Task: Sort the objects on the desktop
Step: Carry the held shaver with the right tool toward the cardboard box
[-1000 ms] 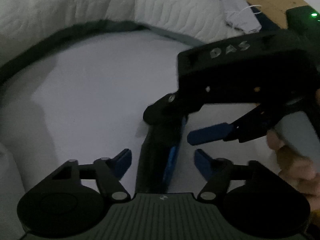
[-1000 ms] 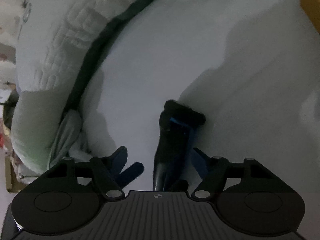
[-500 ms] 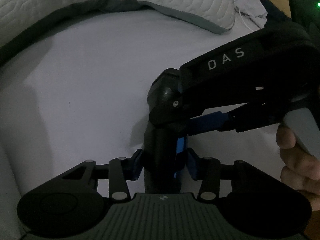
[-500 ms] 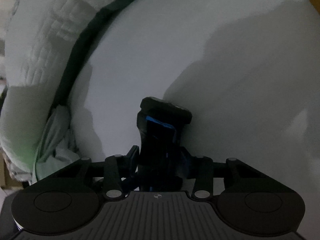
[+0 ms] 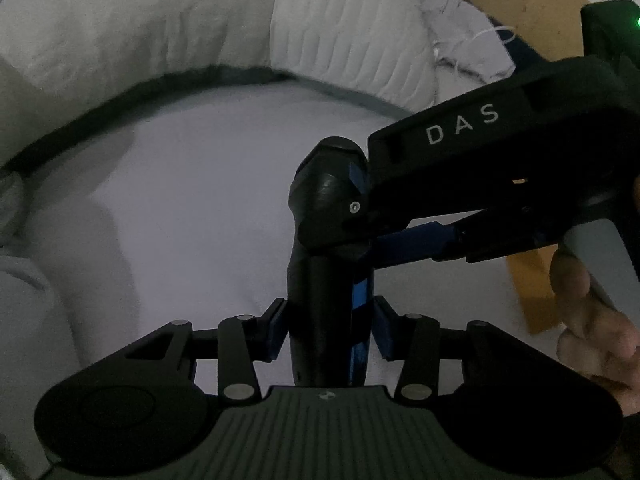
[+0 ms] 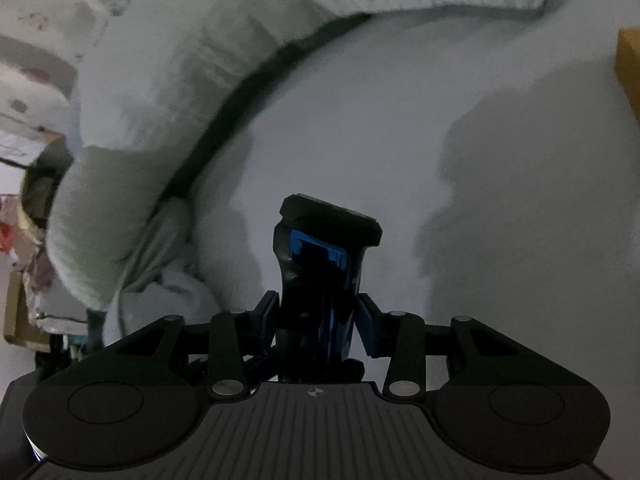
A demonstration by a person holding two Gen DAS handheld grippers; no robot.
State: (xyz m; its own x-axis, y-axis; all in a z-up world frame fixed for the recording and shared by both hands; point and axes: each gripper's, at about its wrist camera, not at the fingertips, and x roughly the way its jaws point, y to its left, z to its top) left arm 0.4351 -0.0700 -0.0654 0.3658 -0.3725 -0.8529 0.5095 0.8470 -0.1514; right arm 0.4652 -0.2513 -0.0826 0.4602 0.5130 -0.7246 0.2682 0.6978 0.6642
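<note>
A black electric shaver [image 5: 320,280] with blue side panels hangs above the white surface [image 5: 200,220], its head pointing away from me. My left gripper [image 5: 328,332] is shut on its lower body, a blue pad on each side. The right gripper, marked DAS [image 5: 460,136], reaches in from the right and clamps the shaver higher up, just below the head. In the right wrist view the same shaver [image 6: 320,256] stands between the pads of my right gripper [image 6: 318,324], which is shut on it. The shaver's lower end is hidden behind the gripper bodies.
Quilted white bedding [image 5: 352,40] curves around the far side of the surface behind a dark band [image 5: 120,104]. A wooden board [image 5: 532,12] and a black device with a green light [image 5: 612,28] sit at the far right. A person's hand [image 5: 592,320] holds the right gripper's handle.
Both grippers went from open around the shaver lying on the surface to shut on it. They have since lifted it clear of the white surface.
</note>
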